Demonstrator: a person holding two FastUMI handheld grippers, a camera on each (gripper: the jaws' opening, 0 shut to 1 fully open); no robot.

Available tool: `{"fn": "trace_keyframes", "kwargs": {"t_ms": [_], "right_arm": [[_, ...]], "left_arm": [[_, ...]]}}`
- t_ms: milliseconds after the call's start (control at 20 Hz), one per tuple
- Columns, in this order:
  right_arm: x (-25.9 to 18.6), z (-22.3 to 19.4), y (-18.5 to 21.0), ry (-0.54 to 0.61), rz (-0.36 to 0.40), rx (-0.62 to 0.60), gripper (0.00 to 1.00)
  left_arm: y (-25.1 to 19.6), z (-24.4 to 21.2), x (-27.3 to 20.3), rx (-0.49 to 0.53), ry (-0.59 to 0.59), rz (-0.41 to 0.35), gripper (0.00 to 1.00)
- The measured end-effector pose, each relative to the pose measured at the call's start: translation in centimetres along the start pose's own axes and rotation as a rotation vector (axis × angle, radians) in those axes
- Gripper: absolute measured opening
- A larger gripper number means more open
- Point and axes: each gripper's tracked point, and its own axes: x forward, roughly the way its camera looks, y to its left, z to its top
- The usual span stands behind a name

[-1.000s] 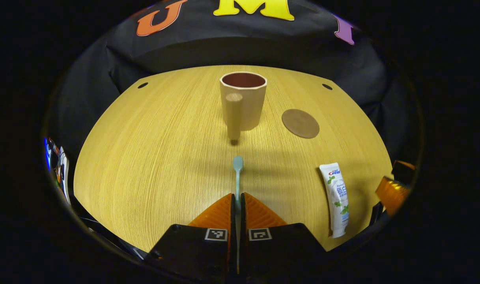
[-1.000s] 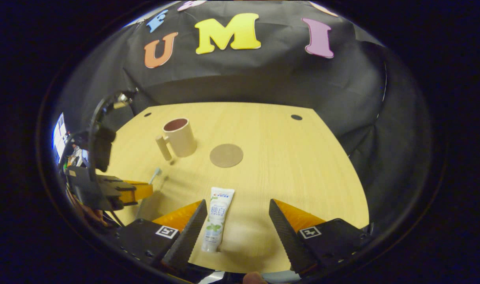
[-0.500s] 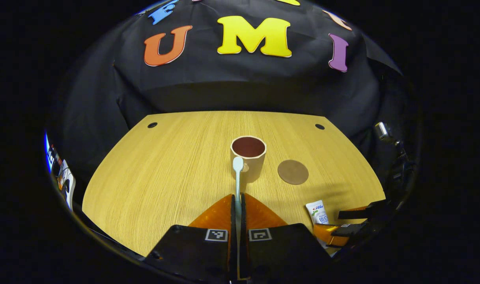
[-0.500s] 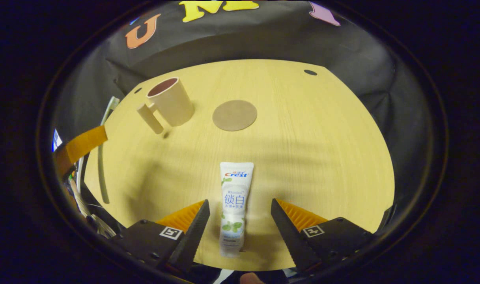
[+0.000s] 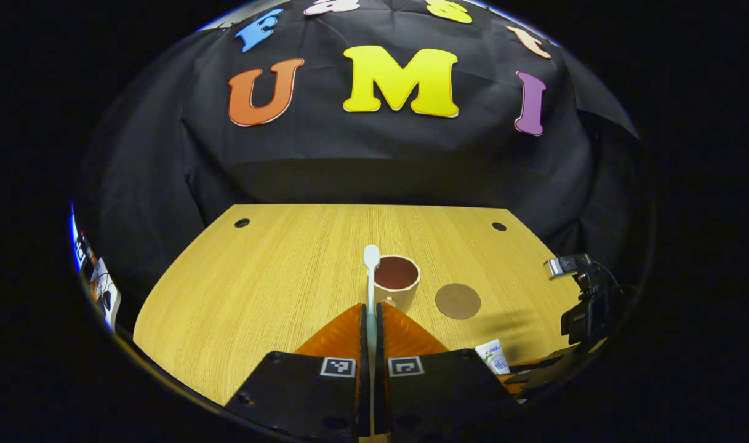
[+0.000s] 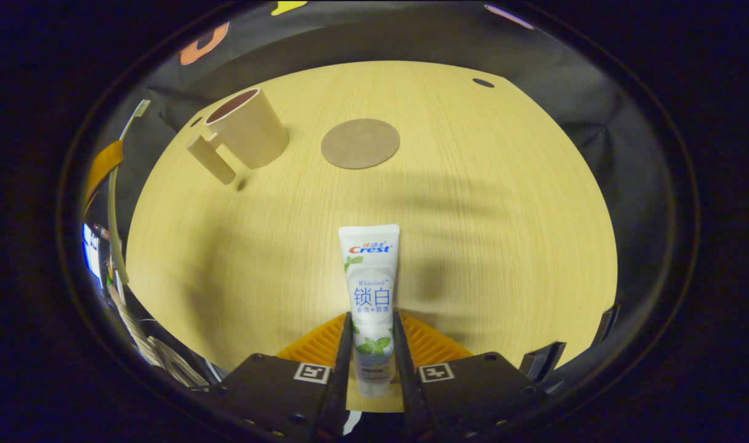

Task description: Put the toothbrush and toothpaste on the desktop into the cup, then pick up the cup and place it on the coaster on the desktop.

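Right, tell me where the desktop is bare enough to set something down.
The widest bare stretch of desktop lies on the side of the cup away from the coaster. The far strip between the two holes is bare too. It is crowded where cup and coaster sit close, and by the toothpaste.

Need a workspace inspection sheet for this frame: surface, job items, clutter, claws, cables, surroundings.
Surface: wooden desktop, two holes at the far corners.
Job's things: toothbrush held up near the cup; toothpaste flat on the desktop; coaster bare, beside the cup.
Clutter: nothing seen.
Claws: left claw shut on toothbrush; right claw shut on toothpaste.
Cables: one on the right claw's rig.
Surroundings: black cloth wall.
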Motion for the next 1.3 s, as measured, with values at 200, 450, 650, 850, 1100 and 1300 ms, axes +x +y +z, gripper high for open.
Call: {"fn": "trace_keyframes", "kwargs": {"t_ms": [200,450,650,850,1100,1300], "right_arm": [[-0.7,0.4,-0.3,-0.012,0.024,0.003,0.19],[-3.0,1.8,-0.7,-0.098,0.071,-0.002,0.18],[-6.0,2.1,-2.4,-0.179,0.054,-0.016,0.21],[-8.0,1.0,-4.2,-0.216,0.022,-0.019,0.19],[-8.0,0.1,-6.3,-0.200,-0.004,0.058,0.18],[-7.6,0.0,-6.7,-0.190,-0.011,0.084,0.18]], "left_arm": [[0.1,2.8,1.4,0.014,-0.116,-0.019,0.05],[-1.7,6.3,4.0,0.003,-0.276,-0.097,0.05],[-2.2,9.1,5.9,-0.011,-0.386,-0.122,0.05],[-2.1,8.4,7.6,-0.033,-0.353,-0.105,0.07],[-2.9,6.9,8.0,-0.078,-0.294,-0.122,0.08],[-3.2,6.3,8.2,-0.074,-0.276,-0.136,0.10]]}}
